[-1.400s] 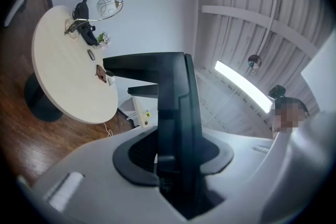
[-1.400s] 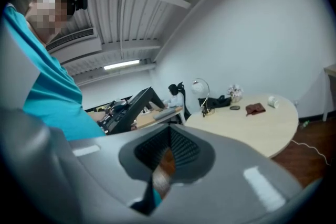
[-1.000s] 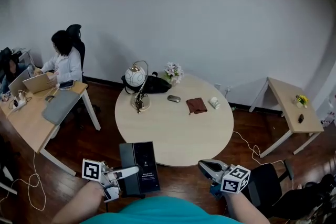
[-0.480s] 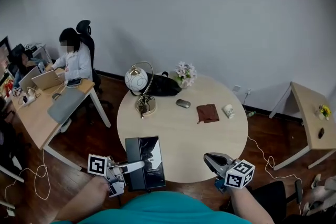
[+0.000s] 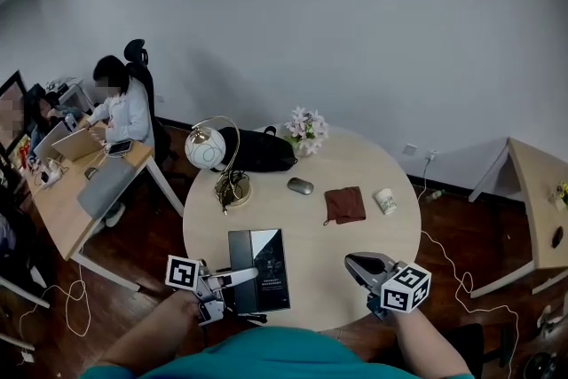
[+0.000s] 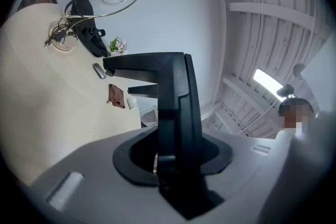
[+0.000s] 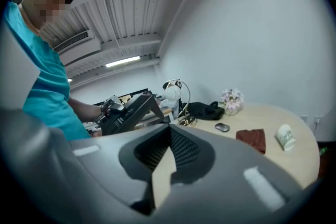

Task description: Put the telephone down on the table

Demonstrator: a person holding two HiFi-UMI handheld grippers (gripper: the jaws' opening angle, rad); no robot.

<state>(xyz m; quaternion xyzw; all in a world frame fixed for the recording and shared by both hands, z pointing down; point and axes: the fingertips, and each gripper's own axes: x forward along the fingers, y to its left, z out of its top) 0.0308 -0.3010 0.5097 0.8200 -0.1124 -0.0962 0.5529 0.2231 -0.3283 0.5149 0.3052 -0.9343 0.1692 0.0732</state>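
Observation:
The telephone [image 5: 259, 269] is a flat black unit, held over the near left edge of the round beige table [image 5: 355, 235]. My left gripper [image 5: 248, 276] is shut on its near left side. In the left gripper view the telephone [image 6: 170, 92] fills the space between the jaws, seen edge-on. My right gripper [image 5: 352, 262] hangs over the table's near right edge, shut and holding nothing. The right gripper view shows its tips [image 7: 169, 128] meeting, with the telephone [image 7: 128, 110] off to the left.
On the table's far half stand a globe lamp [image 5: 206, 148], a black bag [image 5: 257, 151], flowers [image 5: 304, 129], a mouse [image 5: 301, 185], a brown cloth [image 5: 344, 203] and a small cup [image 5: 384, 201]. A person [image 5: 120, 106] sits at a desk [image 5: 89, 191] on the left. A side table [image 5: 537, 200] stands right.
Both grippers and the telephone have moved forward from above the floor to above the table's near edge. The table now lies closer in the head view. Neither grip has changed.

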